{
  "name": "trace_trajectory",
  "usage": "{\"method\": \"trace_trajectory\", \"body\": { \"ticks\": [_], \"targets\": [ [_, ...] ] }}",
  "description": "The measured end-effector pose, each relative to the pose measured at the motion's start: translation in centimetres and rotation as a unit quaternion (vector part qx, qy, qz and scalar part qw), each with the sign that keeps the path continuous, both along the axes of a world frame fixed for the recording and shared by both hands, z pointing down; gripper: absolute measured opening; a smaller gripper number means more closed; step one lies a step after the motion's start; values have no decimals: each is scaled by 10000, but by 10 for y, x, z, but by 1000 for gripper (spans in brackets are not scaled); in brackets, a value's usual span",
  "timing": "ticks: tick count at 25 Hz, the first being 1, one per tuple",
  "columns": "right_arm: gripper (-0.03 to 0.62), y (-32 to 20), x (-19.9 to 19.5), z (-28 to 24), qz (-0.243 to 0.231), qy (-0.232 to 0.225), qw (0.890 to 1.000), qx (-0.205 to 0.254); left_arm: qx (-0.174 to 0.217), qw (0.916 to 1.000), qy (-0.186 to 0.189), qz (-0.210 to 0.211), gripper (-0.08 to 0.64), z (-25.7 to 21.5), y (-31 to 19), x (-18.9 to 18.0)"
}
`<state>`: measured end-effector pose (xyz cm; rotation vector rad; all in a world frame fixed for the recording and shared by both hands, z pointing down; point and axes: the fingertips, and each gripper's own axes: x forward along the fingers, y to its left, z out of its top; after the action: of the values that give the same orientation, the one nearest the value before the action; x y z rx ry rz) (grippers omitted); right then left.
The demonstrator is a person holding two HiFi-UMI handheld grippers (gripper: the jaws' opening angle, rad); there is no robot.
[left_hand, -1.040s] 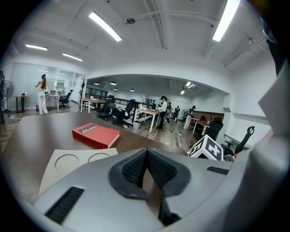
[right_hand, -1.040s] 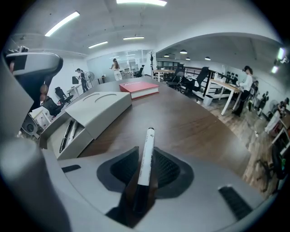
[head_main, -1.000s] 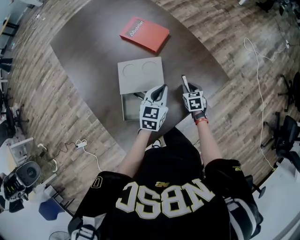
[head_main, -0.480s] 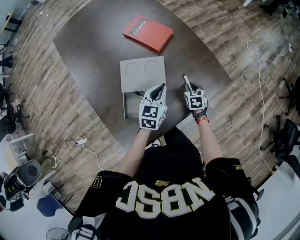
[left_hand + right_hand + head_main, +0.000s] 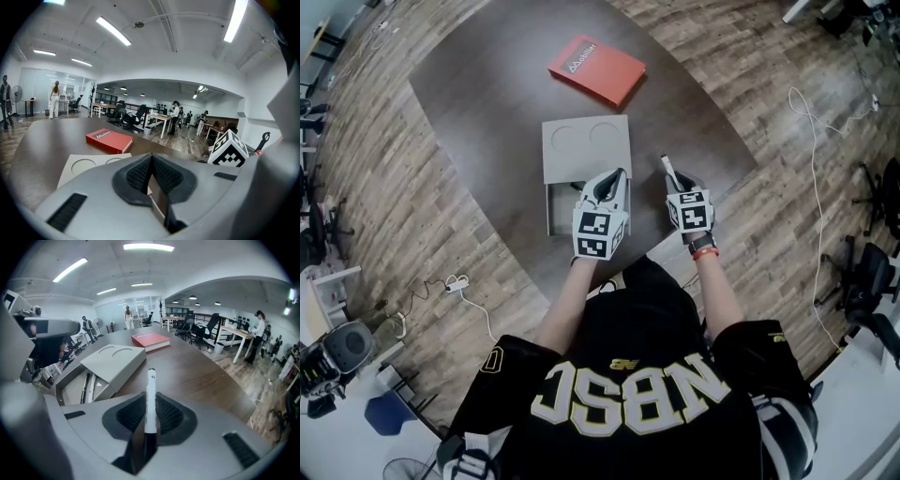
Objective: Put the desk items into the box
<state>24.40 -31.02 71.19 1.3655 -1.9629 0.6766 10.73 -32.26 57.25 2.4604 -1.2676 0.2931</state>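
A grey box (image 5: 555, 217) lies on the brown table (image 5: 478, 103), its lid (image 5: 586, 148) slid back so the near part is open. My left gripper (image 5: 616, 178) is at the box's right wall; in the left gripper view its jaws (image 5: 151, 180) are shut on that thin card wall (image 5: 158, 202). My right gripper (image 5: 673, 180) hovers to the right of the box. Its jaws have just been closing and are shut (image 5: 149, 423) on a white marker (image 5: 150, 397) with a dark tip, which sticks out forward. Two pens (image 5: 87, 383) lie inside the box (image 5: 70, 387).
A red book (image 5: 597, 68) lies on the table beyond the box, also visible as the red book (image 5: 108, 139) in the left gripper view. Wooden floor surrounds the table, with cables (image 5: 811, 141) and office chairs at the right. People and desks stand far behind.
The right gripper has risen a little from the table with the marker in it. The left gripper has stayed at the box.
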Motion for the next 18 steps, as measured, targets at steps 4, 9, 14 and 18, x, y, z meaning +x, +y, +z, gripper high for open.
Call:
{"method": "trace_trajectory", "body": {
  "ticks": [4,9,14,18],
  "targets": [
    [74,5,-27,-17,-274,-177,9994,92,20,9998,16,-194,14,-2,1,-16],
    [74,13,-67,-28,-751,-286,9966,157,11,9989,-28,-475,14,-1,9,-42],
    [74,21,-110,-31,-1244,-385,9914,134,-8,9966,-72,-820,14,-1,18,-74],
    [74,27,-144,-32,-1632,-428,9856,130,-11,9939,-108,-1101,14,0,27,-101]
  ]
}}
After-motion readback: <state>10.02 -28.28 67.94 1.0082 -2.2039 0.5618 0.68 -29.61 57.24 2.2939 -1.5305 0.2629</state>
